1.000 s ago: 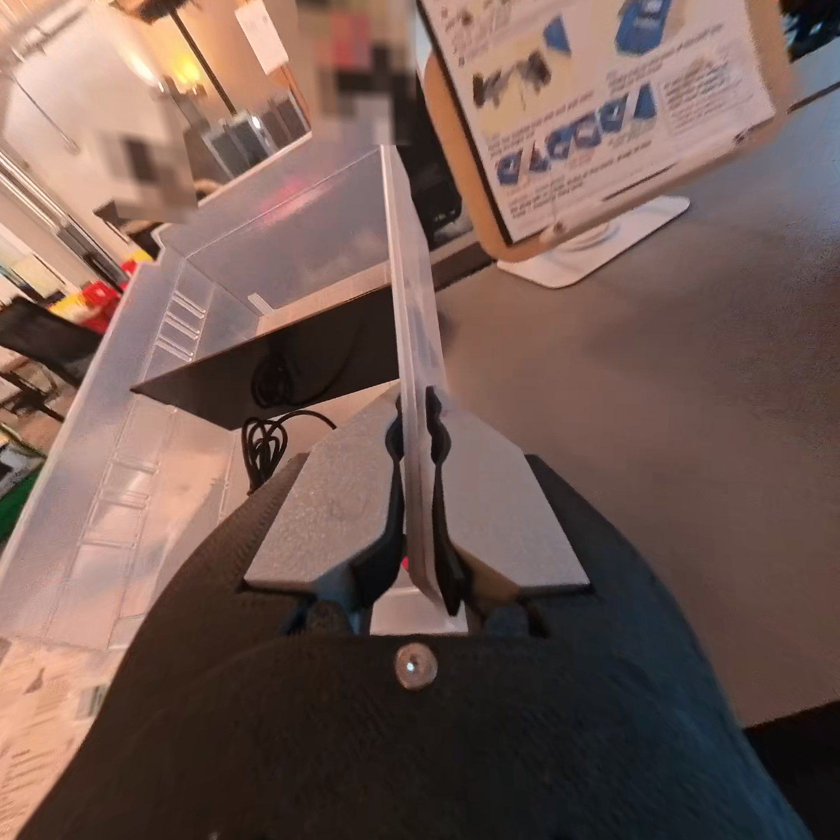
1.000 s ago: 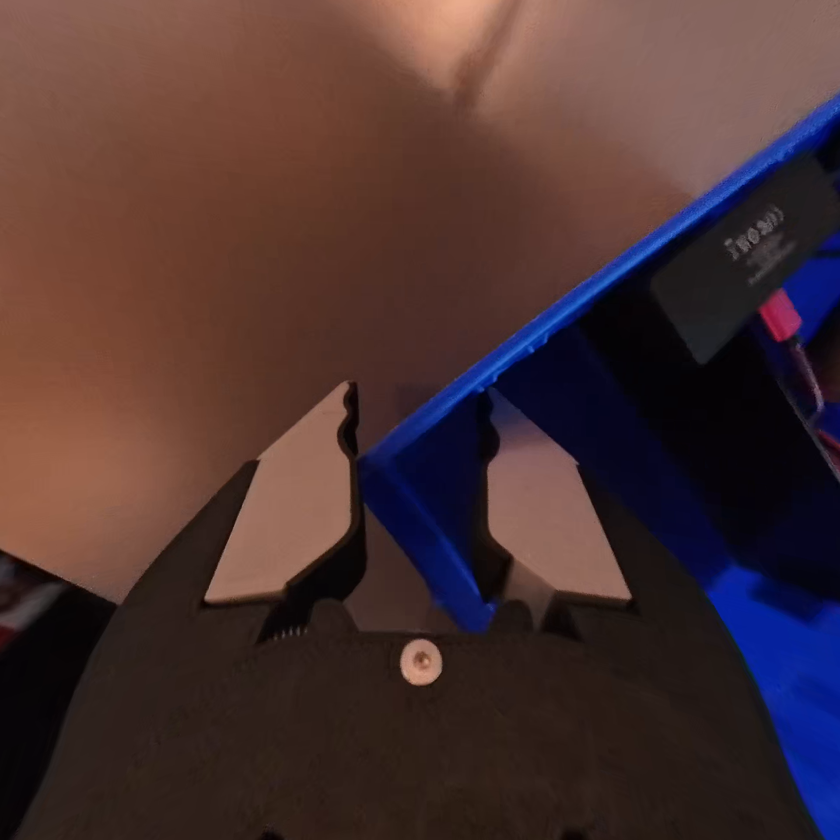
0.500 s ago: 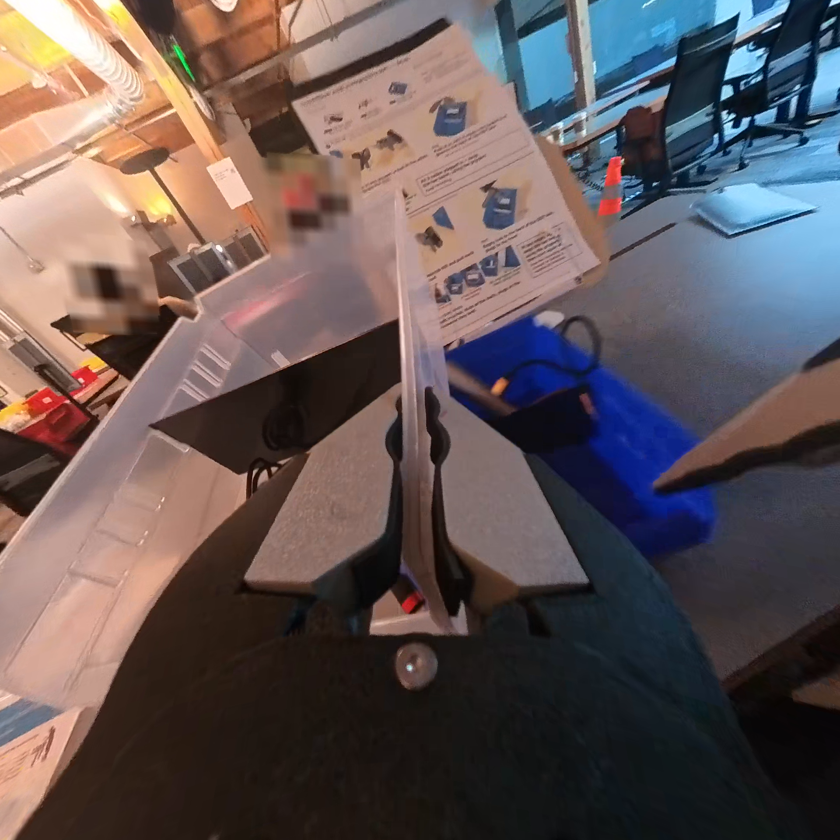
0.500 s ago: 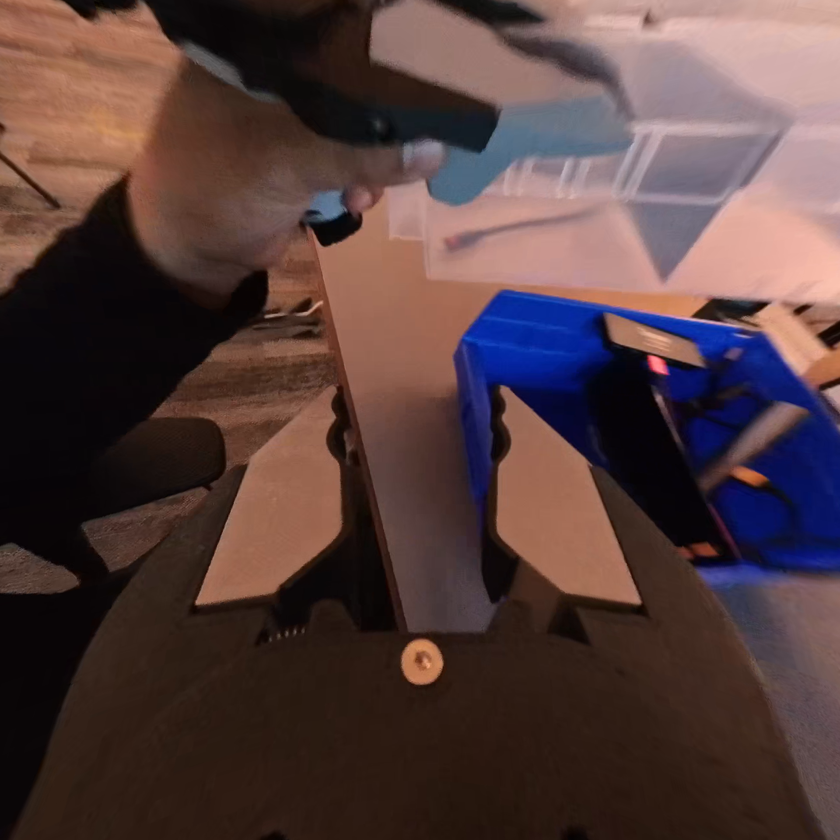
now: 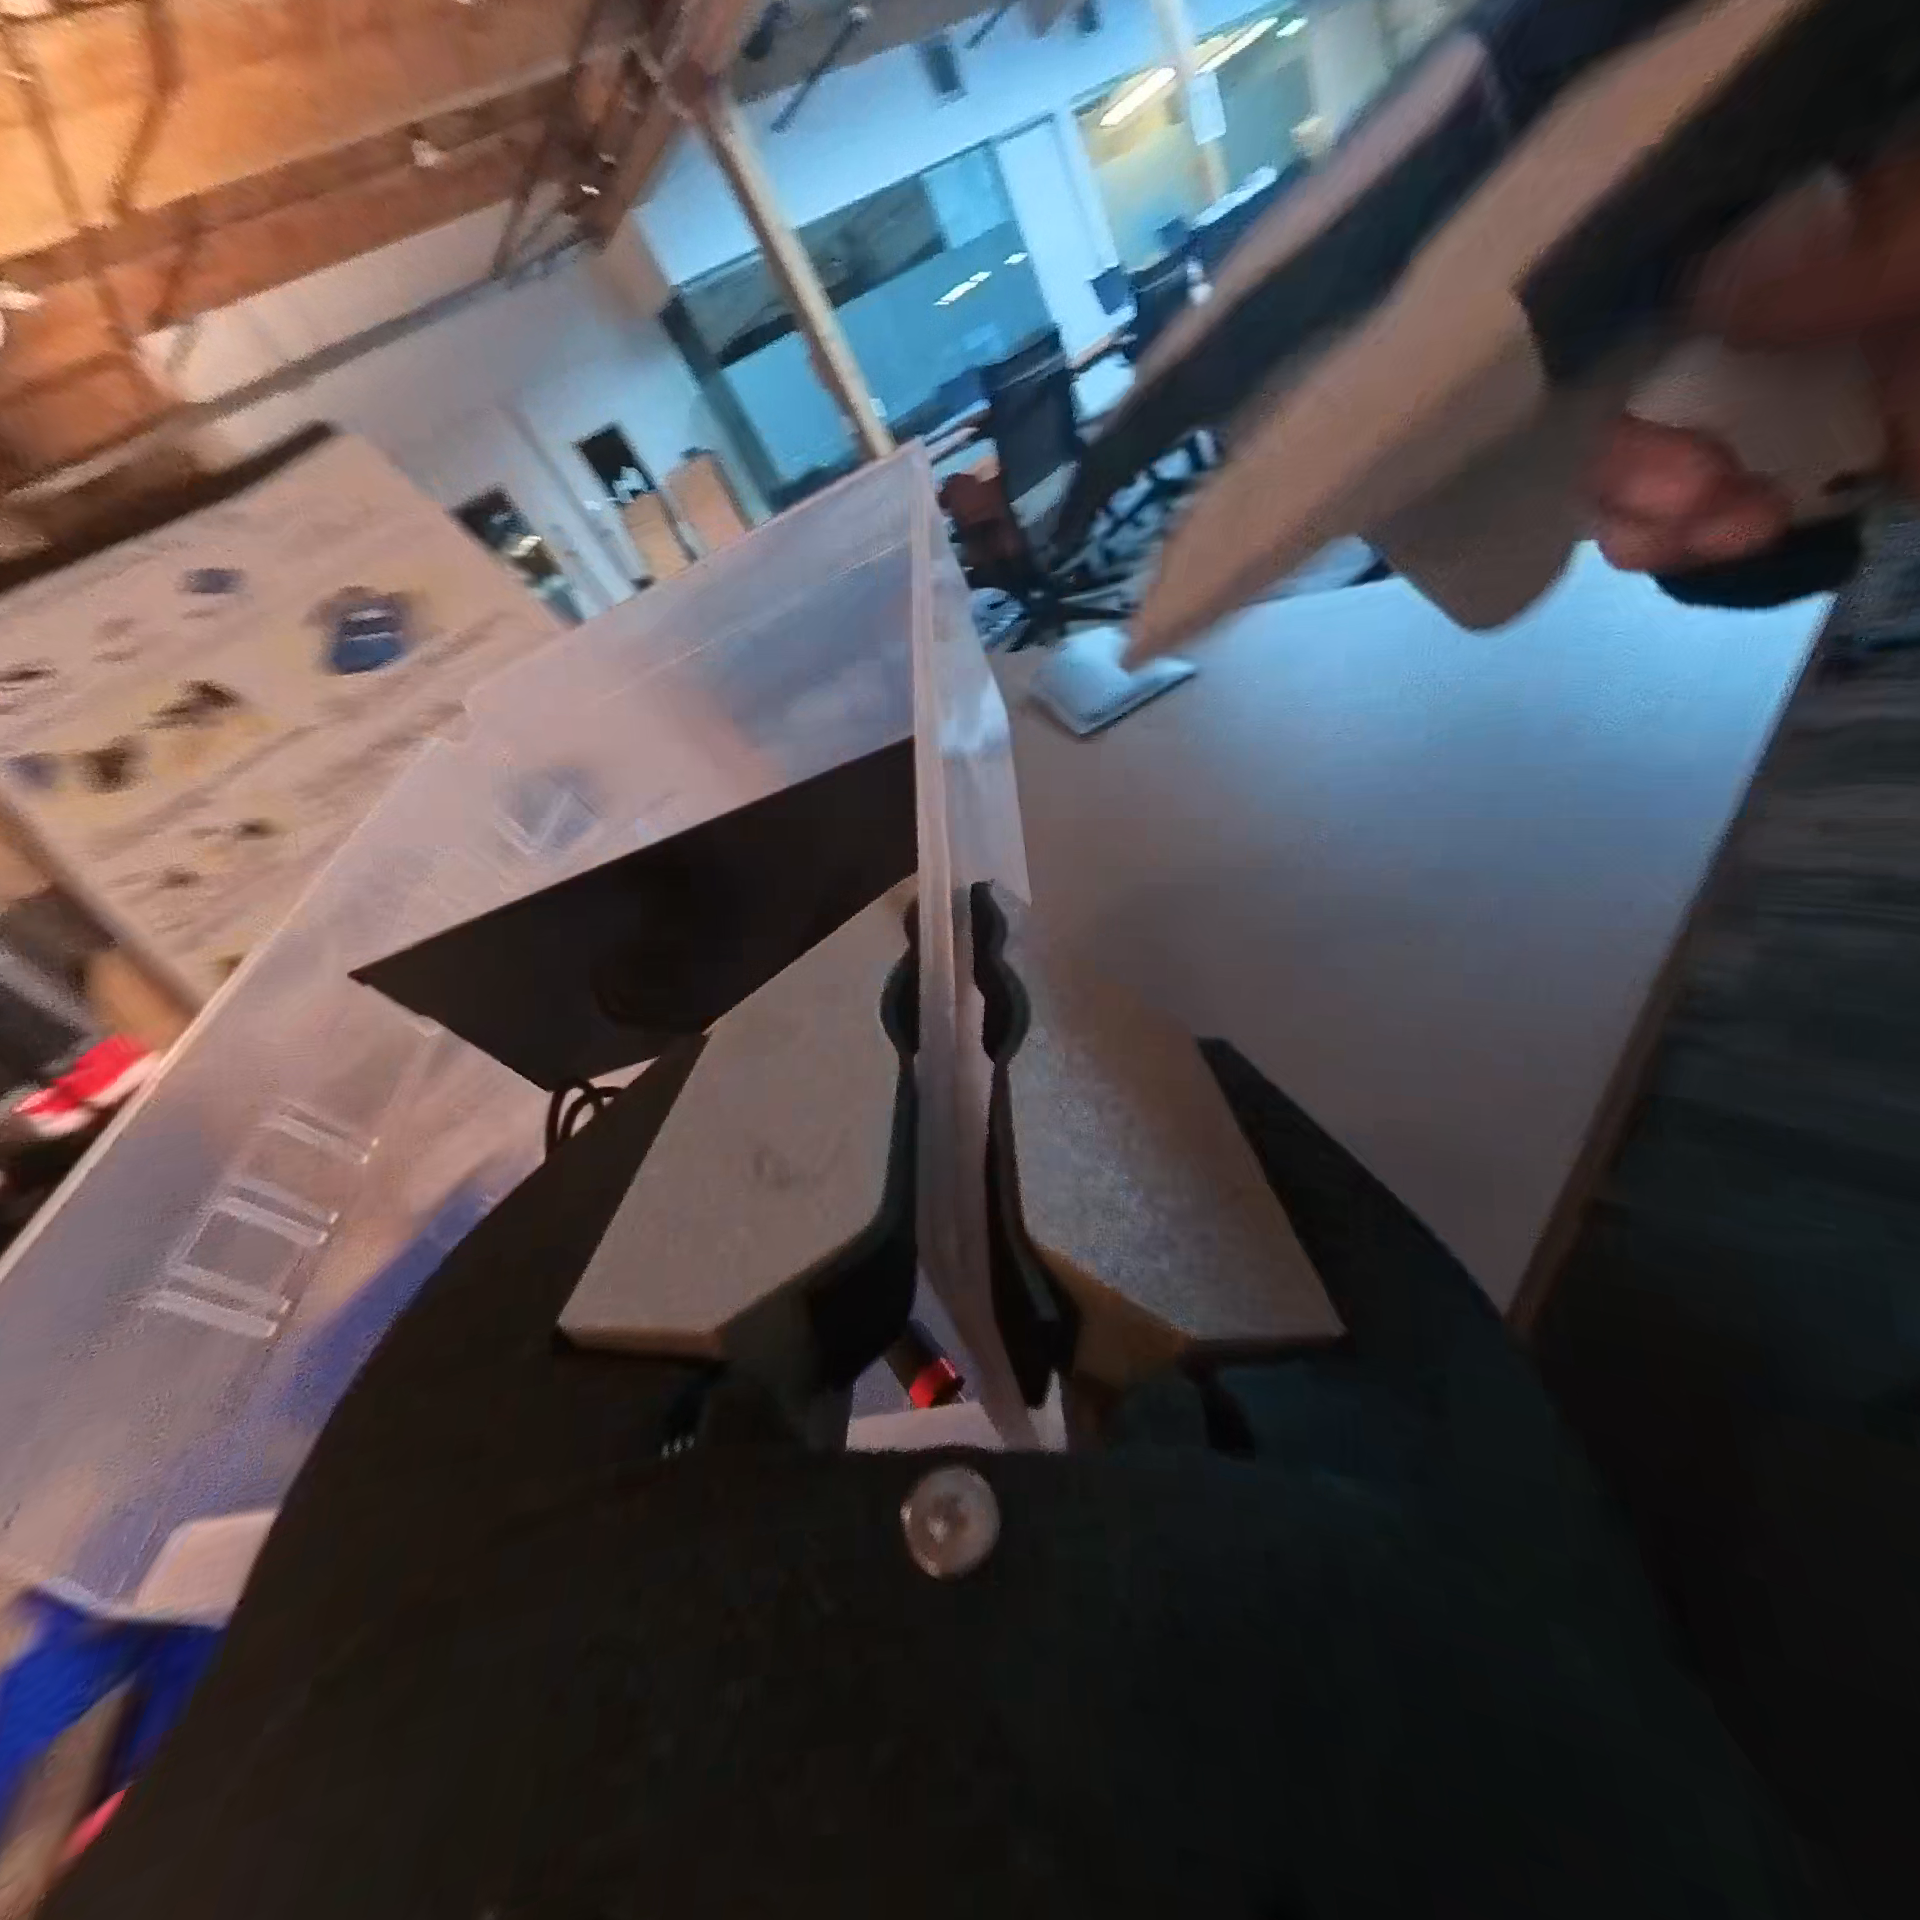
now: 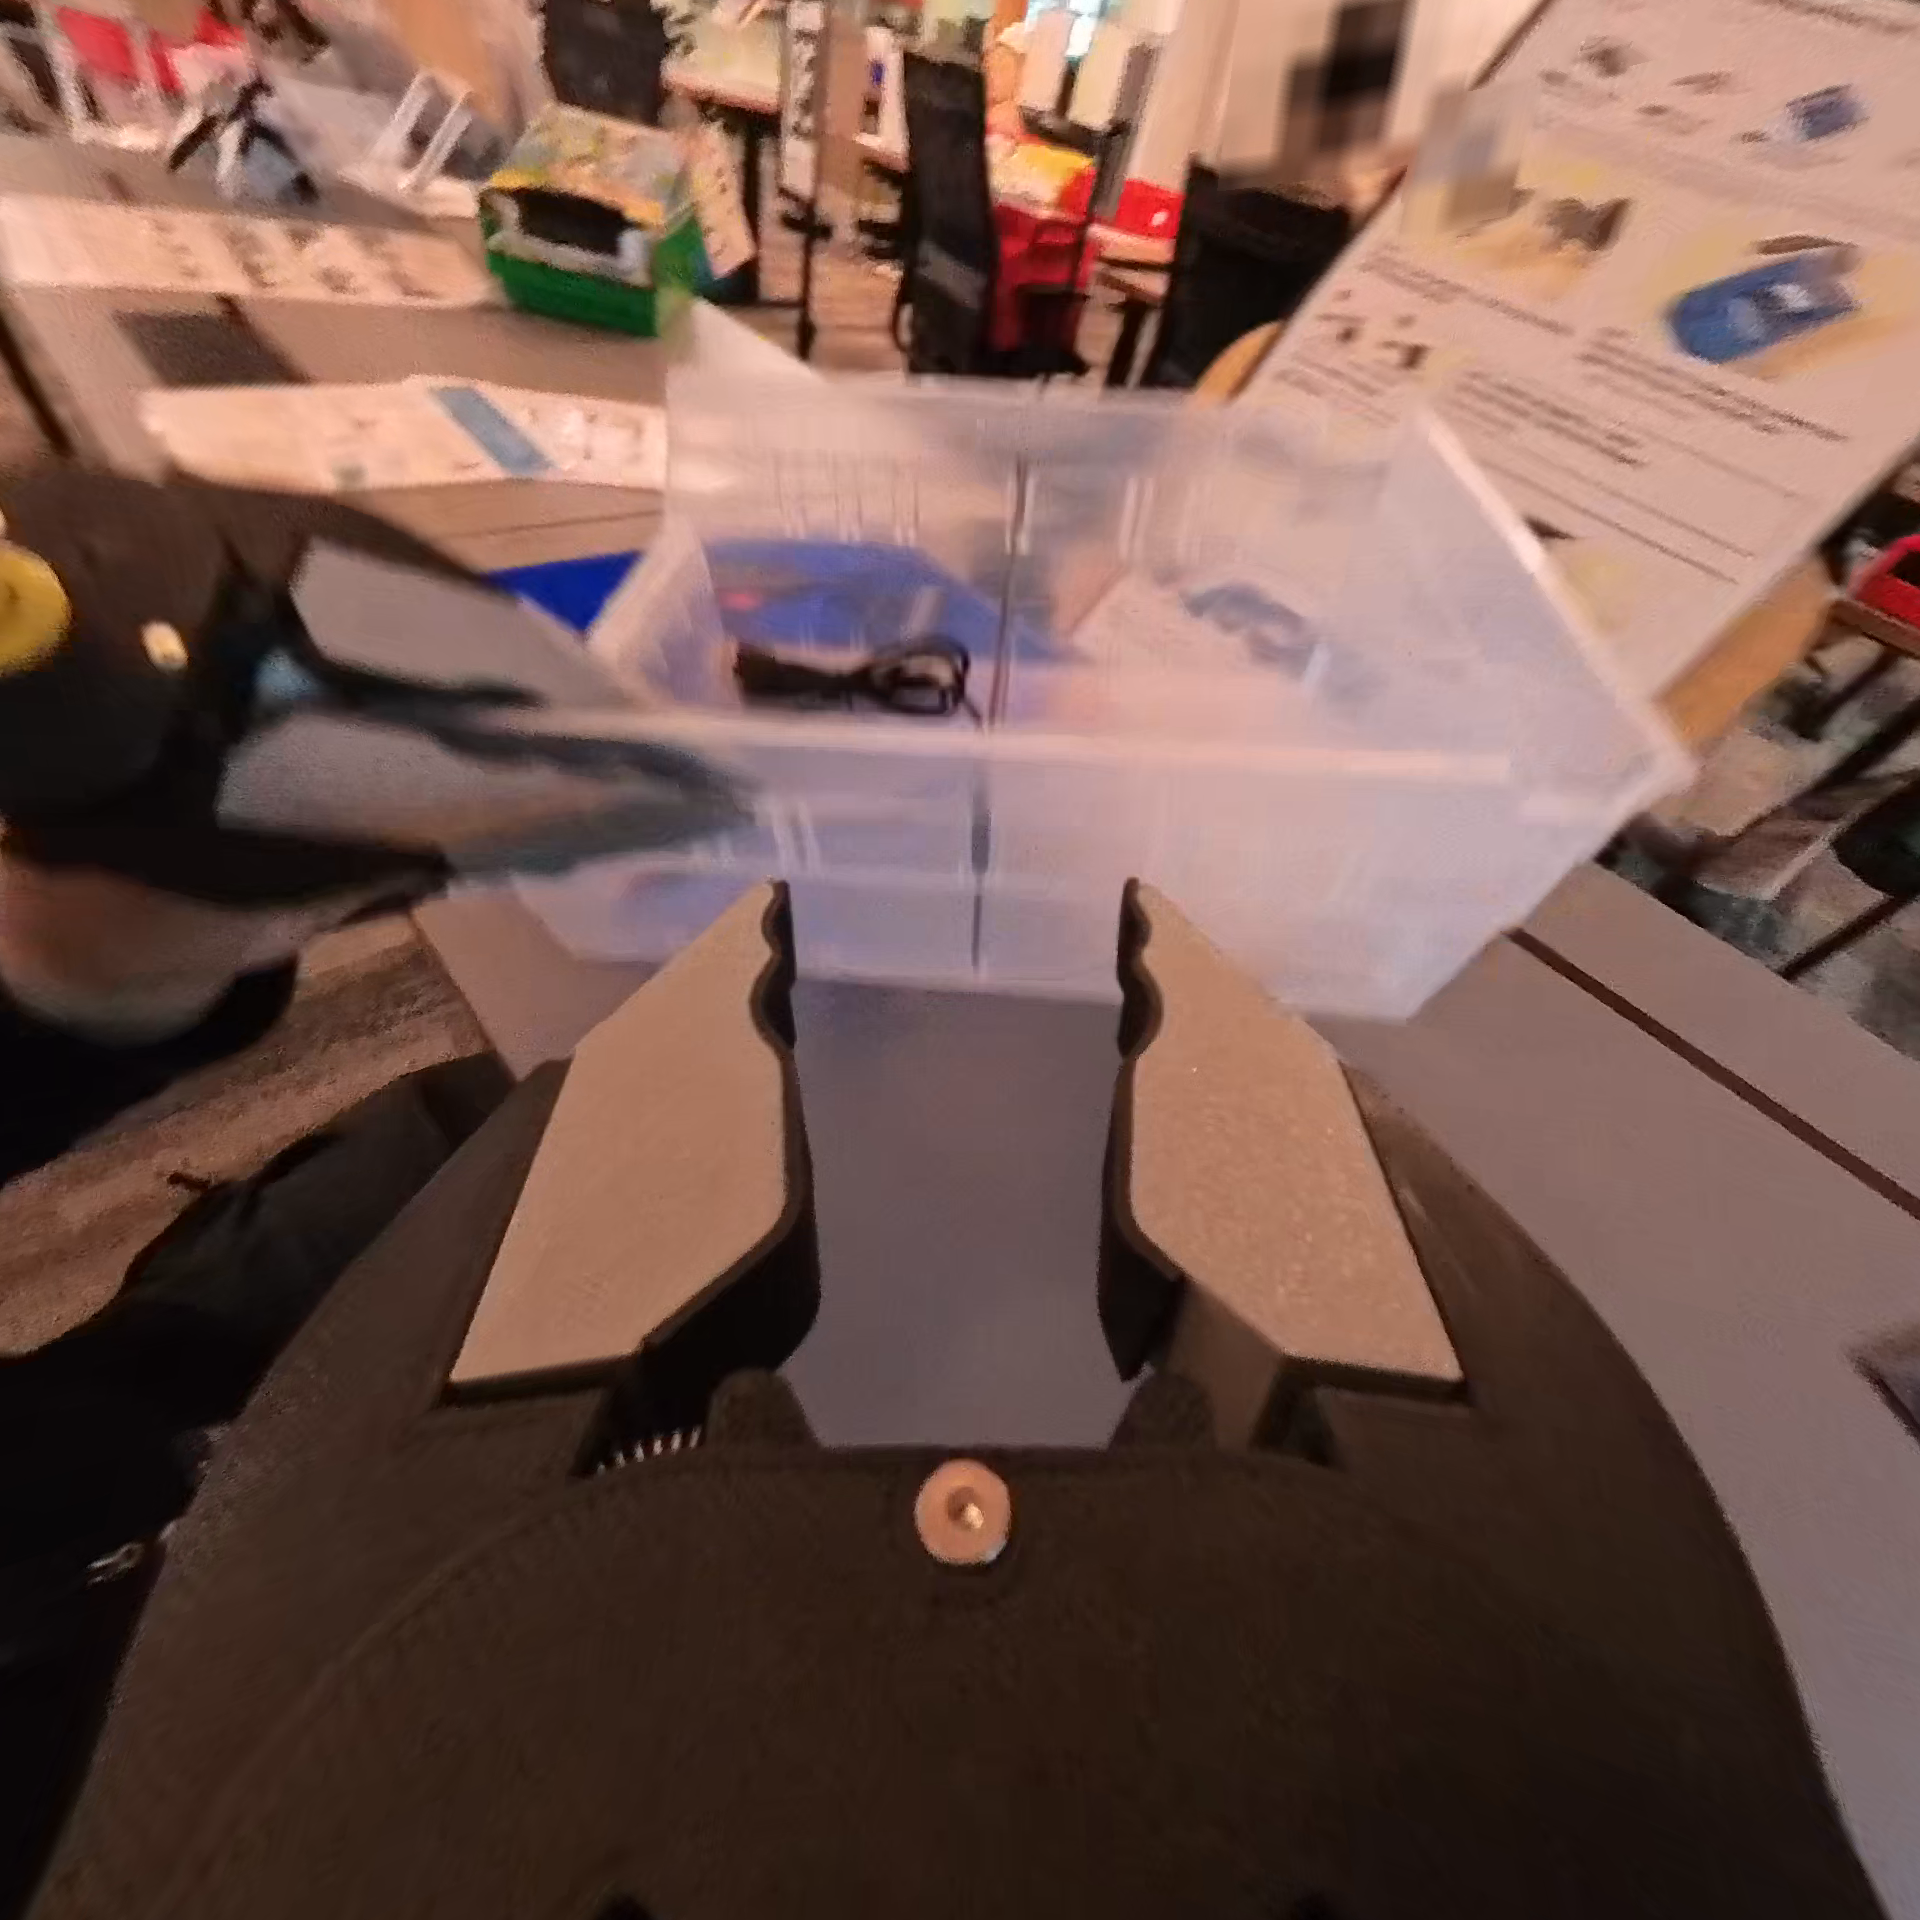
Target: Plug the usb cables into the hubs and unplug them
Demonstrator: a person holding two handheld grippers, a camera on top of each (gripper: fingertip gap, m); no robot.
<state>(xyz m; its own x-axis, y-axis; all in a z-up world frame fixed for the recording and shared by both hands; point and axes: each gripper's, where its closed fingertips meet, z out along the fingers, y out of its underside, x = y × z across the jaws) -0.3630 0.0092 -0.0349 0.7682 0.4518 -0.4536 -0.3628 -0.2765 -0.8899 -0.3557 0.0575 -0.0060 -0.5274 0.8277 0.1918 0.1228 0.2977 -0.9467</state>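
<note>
While right gripper (image 6: 954, 925) gapes, left gripper (image 5: 954, 940) pinches bin wall (image 5: 961, 748).

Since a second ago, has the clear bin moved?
Yes. The left gripper, shut on the clear bin wall, has lifted it: the instruction board, formerly above it, is now beside it.

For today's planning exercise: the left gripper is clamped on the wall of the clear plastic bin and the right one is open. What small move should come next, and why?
Probably lower the clear plastic bin onto the grey table. The left gripper pinches its wall, and it looks lifted and tilted, with a coiled black cable loose inside. The right gripper is open and holds nothing, so it could then reach in for the cable.
</note>
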